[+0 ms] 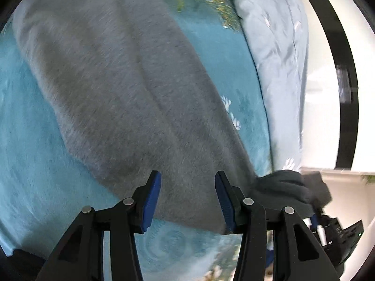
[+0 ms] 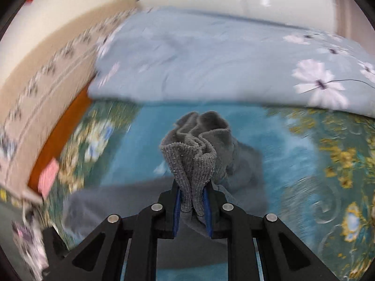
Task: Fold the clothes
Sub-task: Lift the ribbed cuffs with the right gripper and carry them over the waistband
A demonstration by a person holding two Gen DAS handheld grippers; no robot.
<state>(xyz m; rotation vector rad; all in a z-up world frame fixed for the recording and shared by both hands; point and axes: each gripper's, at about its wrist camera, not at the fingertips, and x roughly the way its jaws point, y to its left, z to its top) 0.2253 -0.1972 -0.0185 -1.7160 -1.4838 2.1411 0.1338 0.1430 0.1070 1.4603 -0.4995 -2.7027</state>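
Bedding fills both views: a teal floral bedspread [image 2: 293,154] carries the work, with a pale blue flowered quilt [image 2: 211,61] folded along its far edge.

Right gripper [image 2: 192,201] is pressed together on a bunched, ribbed hem [image 2: 192,161] of the grey knit garment [image 1: 121,89]; the cloth stands up between the blue pads [image 2: 207,210] and trails down onto the bedspread behind. Left gripper [image 1: 187,201] stands spread over the garment's near edge, nothing between its fingers, the grey fabric lying flat beneath and running away toward the quilt. A gloved hand [image 1: 286,187] with the other tool shows at that view's lower right.

Judging by this, a fold is under way. To do it well, carry the pinched hem across low and level so the cloth does not twist, let the free gripper pin or take the matching corner, and lay edge on edge before letting go. A bunched grip risks a crooked crease.
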